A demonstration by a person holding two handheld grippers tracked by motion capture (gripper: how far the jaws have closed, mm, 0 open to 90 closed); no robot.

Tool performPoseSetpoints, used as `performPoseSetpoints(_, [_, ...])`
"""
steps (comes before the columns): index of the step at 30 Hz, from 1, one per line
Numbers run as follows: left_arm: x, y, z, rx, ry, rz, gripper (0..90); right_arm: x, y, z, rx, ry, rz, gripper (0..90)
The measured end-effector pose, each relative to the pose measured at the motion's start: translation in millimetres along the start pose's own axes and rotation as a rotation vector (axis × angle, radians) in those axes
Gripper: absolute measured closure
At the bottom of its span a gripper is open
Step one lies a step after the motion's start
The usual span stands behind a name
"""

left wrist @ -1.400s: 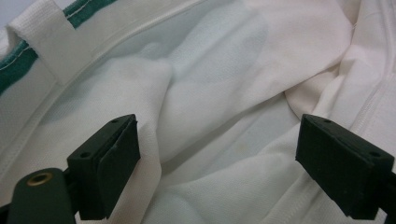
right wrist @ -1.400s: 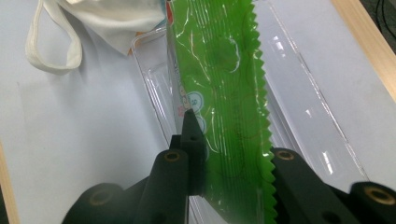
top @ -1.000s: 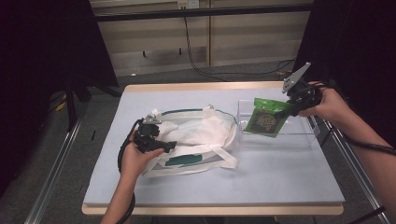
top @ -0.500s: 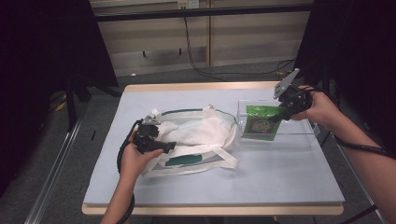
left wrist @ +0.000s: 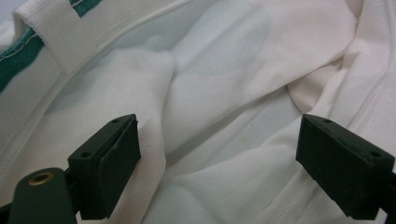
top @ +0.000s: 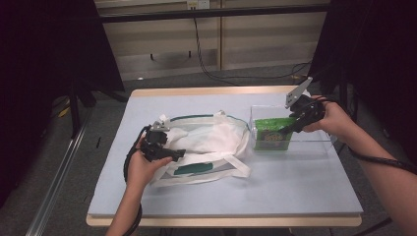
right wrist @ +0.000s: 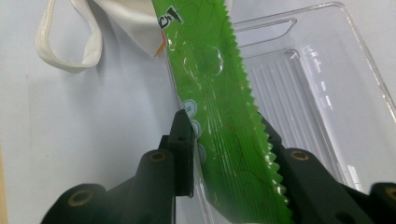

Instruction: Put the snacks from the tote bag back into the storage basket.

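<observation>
Right gripper (top: 291,129) jaws clamping green packet (top: 272,133)

Black cable (top: 206,59) trailing across grey floor (top: 162,81).

A shiny green packet (top: 272,133) with a zigzag edge stands up in the clear plastic box (top: 314,142). A soft white bag (top: 211,142) with green trim lies flat and crumpled beside the box.

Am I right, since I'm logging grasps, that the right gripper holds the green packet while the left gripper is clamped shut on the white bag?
Not quite: the left gripper is open over the white bag, as the left gripper view shows. The right gripper does hold the green packet.
</observation>
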State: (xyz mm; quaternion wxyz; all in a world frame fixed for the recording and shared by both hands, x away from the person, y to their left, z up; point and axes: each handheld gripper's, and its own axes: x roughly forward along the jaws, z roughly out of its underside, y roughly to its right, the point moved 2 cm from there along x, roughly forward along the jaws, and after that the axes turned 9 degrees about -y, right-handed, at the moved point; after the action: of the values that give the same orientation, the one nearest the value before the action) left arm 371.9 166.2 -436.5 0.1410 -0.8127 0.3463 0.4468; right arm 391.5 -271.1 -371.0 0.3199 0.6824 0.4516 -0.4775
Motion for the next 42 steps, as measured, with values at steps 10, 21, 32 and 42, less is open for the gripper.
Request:
performPoseSetpoints(10, [0.2, -0.7, 0.1, 0.005, 0.003, 0.0, 13.5, 3.2, -5.2, 7.9, 0.036, 0.029, -0.021, 57.3])
performPoseSetpoints(21, [-0.6, 0.2, 1.0, 0.004, 0.0, -0.003, 13.4, 3.1, -14.8, 12.7, 0.054, 0.049, -0.028, 44.9])
performPoseSetpoints(32, [-0.8, -0.3, 0.7, 0.009, -0.004, 0.002, 13.3, 2.5, -13.0, 15.6, 0.133, 0.064, -0.016, 29.0])
performPoseSetpoints(42, [-0.9, 0.1, -0.1, -0.005, 0.004, 0.007, 12.8, -7.9, -11.8, 24.7, 0.214, 0.106, 0.005, 17.4])
